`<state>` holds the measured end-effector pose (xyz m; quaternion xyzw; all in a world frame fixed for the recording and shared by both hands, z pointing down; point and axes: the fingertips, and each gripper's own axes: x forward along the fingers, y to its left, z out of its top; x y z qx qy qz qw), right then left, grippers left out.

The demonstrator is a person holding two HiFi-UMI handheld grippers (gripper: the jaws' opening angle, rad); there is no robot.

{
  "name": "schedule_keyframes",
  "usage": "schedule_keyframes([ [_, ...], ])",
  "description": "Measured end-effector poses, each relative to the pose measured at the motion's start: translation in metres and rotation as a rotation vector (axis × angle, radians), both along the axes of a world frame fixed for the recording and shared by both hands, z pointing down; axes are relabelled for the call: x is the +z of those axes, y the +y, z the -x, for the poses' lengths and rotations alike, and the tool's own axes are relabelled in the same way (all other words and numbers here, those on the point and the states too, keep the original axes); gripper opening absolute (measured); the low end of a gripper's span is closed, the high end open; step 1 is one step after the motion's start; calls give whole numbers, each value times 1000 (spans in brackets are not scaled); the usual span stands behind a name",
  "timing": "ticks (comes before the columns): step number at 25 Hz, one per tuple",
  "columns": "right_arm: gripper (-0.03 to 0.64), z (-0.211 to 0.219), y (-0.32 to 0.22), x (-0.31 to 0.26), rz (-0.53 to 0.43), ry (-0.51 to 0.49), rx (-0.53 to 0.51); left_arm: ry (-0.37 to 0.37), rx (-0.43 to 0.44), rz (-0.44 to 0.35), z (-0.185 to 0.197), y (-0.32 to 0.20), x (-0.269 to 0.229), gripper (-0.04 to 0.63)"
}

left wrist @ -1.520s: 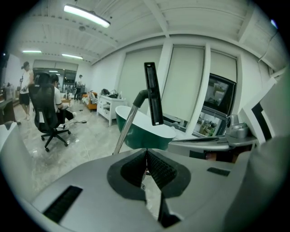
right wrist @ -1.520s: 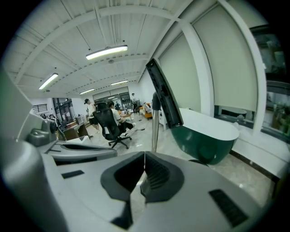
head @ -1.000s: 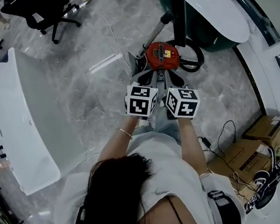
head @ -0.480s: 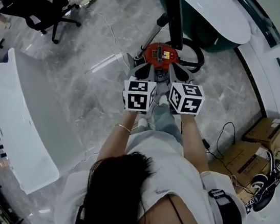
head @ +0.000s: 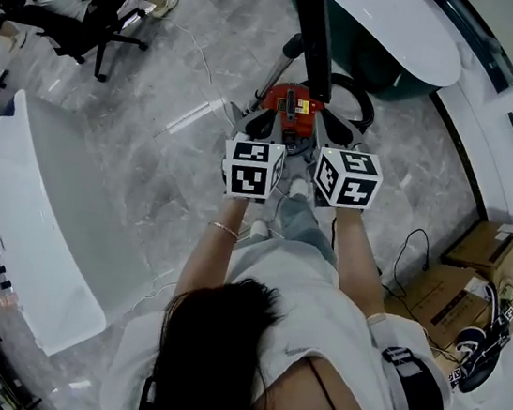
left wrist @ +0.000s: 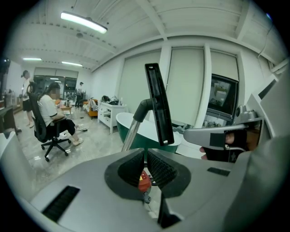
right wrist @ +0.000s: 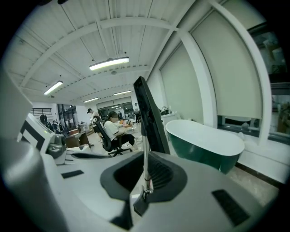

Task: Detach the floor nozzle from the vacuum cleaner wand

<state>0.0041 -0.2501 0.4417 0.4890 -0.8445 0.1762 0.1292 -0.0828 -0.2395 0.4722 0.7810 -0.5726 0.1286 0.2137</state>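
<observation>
Brightness: we see all three views evenly and brightly lit, in cool white indoor light.
Sources: in the left gripper view a ceiling strip light glows at 11 o'clock. In the right gripper view a second strip lamp burns at 12 o'clock.
Glare: the polished floor carries a pale sheen at 10 o'clock of the head view.
Shadows: we find them soft and faint throughout.
Distortion: both gripper views are fisheye with black corners, and straight lines bow towards the rim.
Focus: the left gripper and right gripper look soft close to the lens. The head view is crisp at centre.
</observation>
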Motion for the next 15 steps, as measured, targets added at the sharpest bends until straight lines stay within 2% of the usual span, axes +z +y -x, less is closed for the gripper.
schedule_keyframes([
  [3,28,2,-8,-9,-20,-15,-11,-6,18,1,-1,-10,1,5],
  [5,114,5,-13,-12,-19,-31,-31,-8,24,-2,-1,-16,2,6],
  [8,125,6,-21,-18,-30,-39,-48,-13,12,-7,2,-25,4,9],
  [12,158,8,-30,-24,-51,-47,-63,-19,14,10,6,-35,9,89],
  [15,166,5,-36,-31,-78,-49,-61,-26,30,15,3,-42,12,120],
])
